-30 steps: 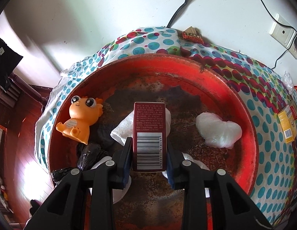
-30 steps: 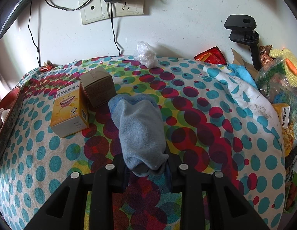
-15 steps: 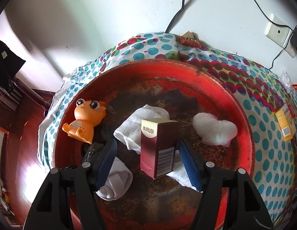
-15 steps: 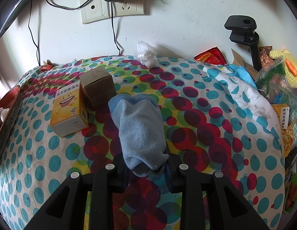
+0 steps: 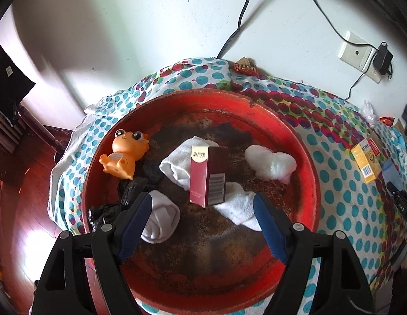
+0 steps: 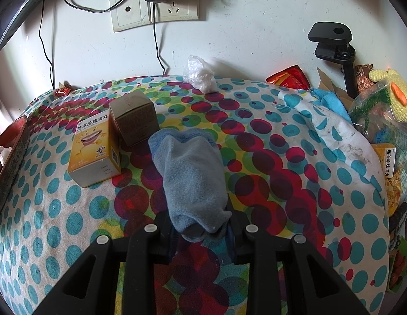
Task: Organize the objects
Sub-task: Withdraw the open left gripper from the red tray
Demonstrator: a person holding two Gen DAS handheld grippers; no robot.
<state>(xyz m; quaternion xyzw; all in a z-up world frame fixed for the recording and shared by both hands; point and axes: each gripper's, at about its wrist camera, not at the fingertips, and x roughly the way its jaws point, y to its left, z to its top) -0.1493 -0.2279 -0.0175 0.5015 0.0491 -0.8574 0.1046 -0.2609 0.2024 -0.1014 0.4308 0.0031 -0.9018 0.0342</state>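
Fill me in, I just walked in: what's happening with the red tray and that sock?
A person is tidying items with two handheld grippers. The left gripper has its jaws opening around nothing; the maroon box stands upright in the red tray among white socks and an orange toy. The right gripper is shut on a blue sock over the dotted cloth.
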